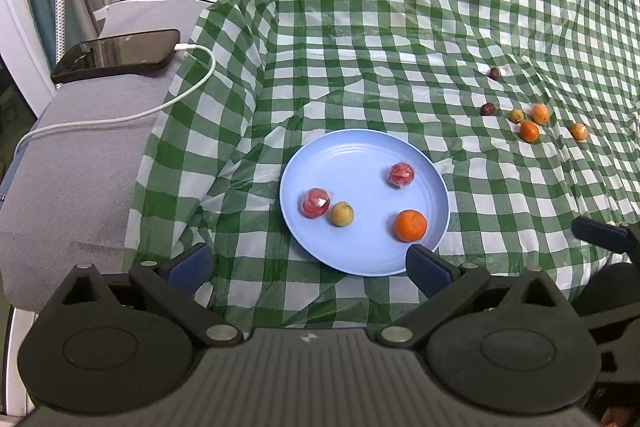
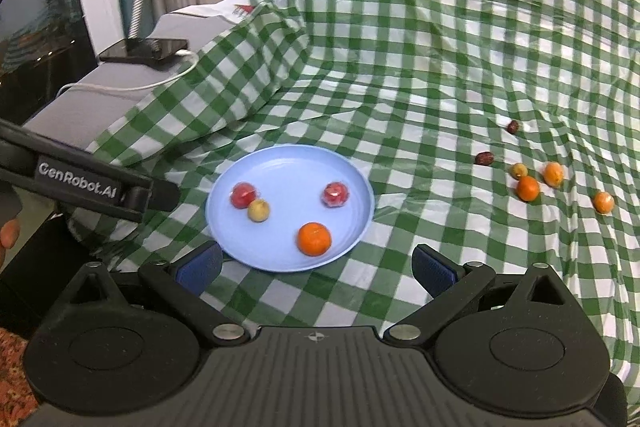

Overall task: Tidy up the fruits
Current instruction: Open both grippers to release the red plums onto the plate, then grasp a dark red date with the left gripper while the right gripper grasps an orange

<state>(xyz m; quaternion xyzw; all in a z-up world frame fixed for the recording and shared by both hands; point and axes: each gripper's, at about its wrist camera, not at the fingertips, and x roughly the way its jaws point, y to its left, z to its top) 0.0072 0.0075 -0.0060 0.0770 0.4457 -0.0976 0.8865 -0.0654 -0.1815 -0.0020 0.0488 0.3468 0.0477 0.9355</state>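
Plate lies flat on the checked cloth, just ahead of both grippers. Round, so no long axis to note. On it: two red wrapped fruits, a yellow fruit touching the left red one, and an orange nearest the left gripper's right finger.

Left gripper — jaws wide apart, holding nothing. Right gripper — likewise wide open and empty, plate ahead and to its left.

Loose fruit sits well ahead and to the right of both grippers: two dark fruits, the nearer one lying with its long axis left-right; a small yellow one; three orange ones. Too small to tell kinds.

Phone with white cable lies on a grey cushion, far left. A fingertip shows at the left edge of the right view, cut off. Nothing stands between grippers and plate.
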